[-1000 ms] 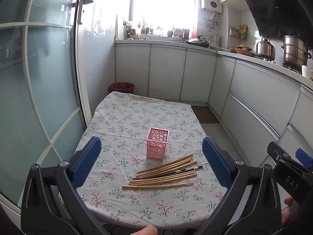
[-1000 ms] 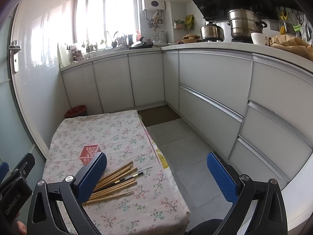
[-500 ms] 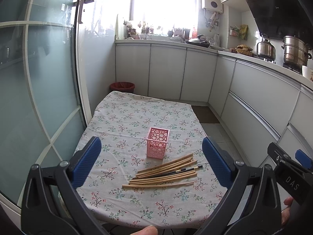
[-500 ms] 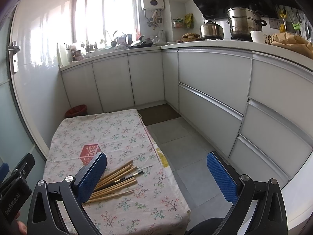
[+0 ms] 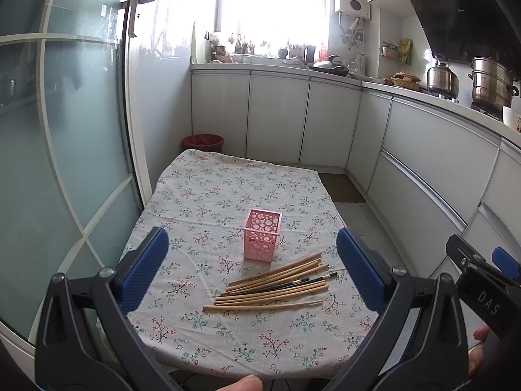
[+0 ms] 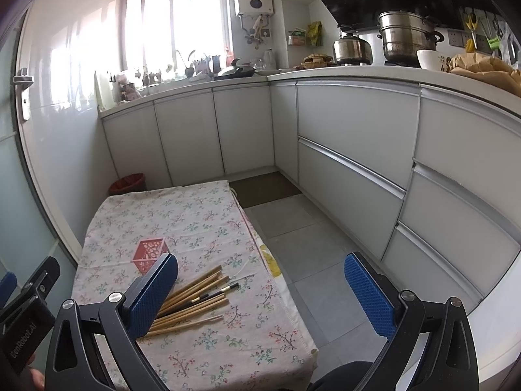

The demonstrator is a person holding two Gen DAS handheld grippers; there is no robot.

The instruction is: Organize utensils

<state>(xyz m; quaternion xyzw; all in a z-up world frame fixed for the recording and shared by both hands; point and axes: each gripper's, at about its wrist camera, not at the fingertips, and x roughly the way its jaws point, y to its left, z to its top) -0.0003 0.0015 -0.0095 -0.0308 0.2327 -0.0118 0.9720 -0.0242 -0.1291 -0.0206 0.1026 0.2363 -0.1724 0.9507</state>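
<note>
A pink perforated holder stands upright on a table with a floral cloth. Just in front of it lies a loose pile of several wooden chopsticks with one dark brush-like stick among them. My left gripper is open and empty, held above the table's near edge. My right gripper is open and empty, off the table's right side over the floor. In the right wrist view the holder and the chopsticks lie behind the left finger.
A glass door stands along the table's left side. White cabinets run along the back and right, with pots on the counter. A red bin sits behind the table. Grey floor tiles lie to the right.
</note>
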